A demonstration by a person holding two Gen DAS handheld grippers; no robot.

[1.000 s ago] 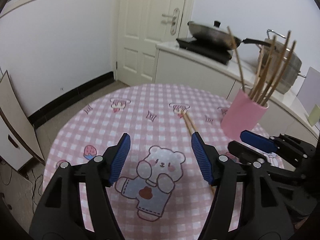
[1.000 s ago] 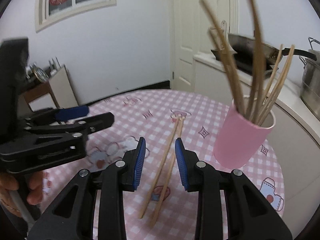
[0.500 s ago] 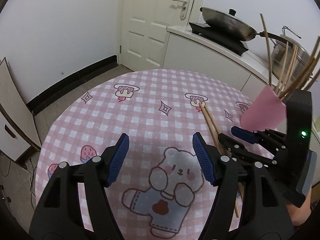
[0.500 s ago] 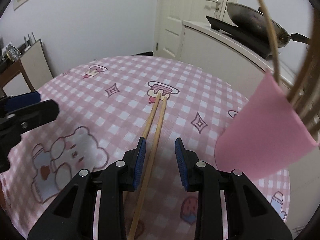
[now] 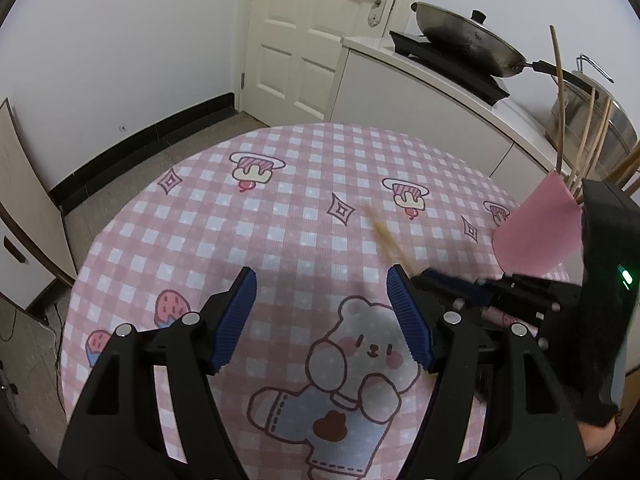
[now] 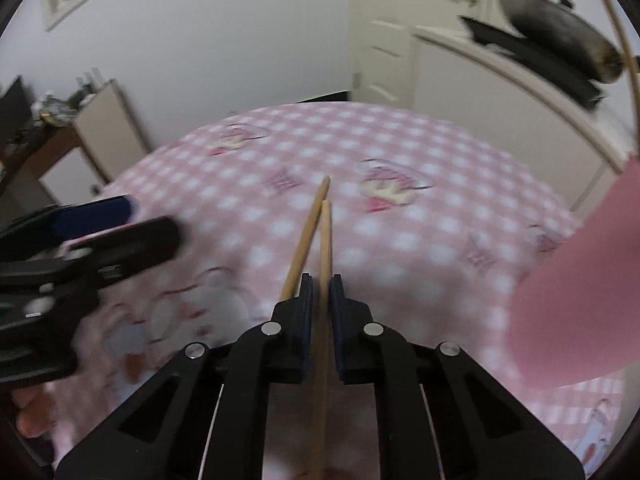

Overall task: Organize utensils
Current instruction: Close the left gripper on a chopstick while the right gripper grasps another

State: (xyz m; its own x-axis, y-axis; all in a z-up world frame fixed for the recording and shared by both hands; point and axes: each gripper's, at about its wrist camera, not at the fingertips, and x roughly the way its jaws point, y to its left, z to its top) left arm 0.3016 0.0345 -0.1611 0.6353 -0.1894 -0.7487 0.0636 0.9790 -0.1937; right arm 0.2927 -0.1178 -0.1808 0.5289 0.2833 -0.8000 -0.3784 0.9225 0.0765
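Two wooden chopsticks lie close together on the pink checked tablecloth. My right gripper is closing its jaws, and the pads pinch the right chopstick. The left chopstick runs just outside the left pad. In the left wrist view the chopsticks are a blur ahead of the right gripper. My left gripper stands open over the bear print with nothing between its fingers. The pink cup on the right holds several chopsticks and is cut off at the edge in the right wrist view.
Behind the table a white counter carries a wok on a hob and a steel pot. A white door is at the back. A low cabinet stands to the left. The left gripper is close on the left.
The right gripper's jaws have come together on one chopstick, after straddling the pair. Both grippers have come lower and closer to the table. The left gripper stays open.
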